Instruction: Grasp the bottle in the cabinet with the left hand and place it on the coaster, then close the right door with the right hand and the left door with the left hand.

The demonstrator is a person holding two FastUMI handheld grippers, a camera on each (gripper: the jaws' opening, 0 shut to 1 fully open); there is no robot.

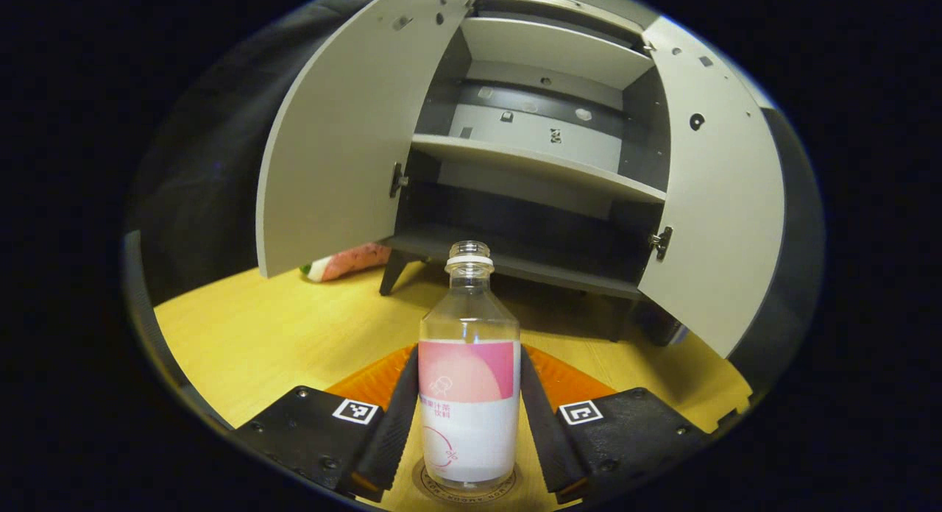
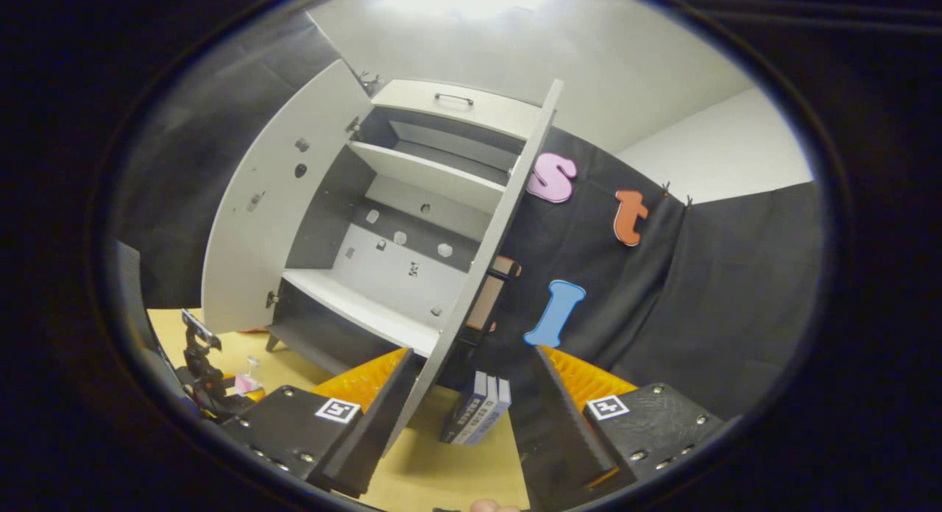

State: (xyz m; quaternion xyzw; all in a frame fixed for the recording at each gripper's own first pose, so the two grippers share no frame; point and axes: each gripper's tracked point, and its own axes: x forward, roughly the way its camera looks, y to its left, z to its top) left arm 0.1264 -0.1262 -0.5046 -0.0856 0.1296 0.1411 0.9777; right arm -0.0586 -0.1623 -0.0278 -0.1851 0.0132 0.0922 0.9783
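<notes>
Between your left claw's fingers stands the bottle, upright, long axis vertical, base on the coaster just under the fingertips. The fingers flank the label closely on both sides; whether they press it or have just let go, you can't tell from here. Bottle looks placed, so the release and pull-back is probably the step in hand. Ahead of that claw the cabinet gapes, left door swung out on its left side, right door on its right.

Your right claw is wide open, holding nothing. The right door's edge runs up just ahead between its fingers, nearer the left finger, maybe touching it. That hand is nearest the door; likely push it shut next.
</notes>
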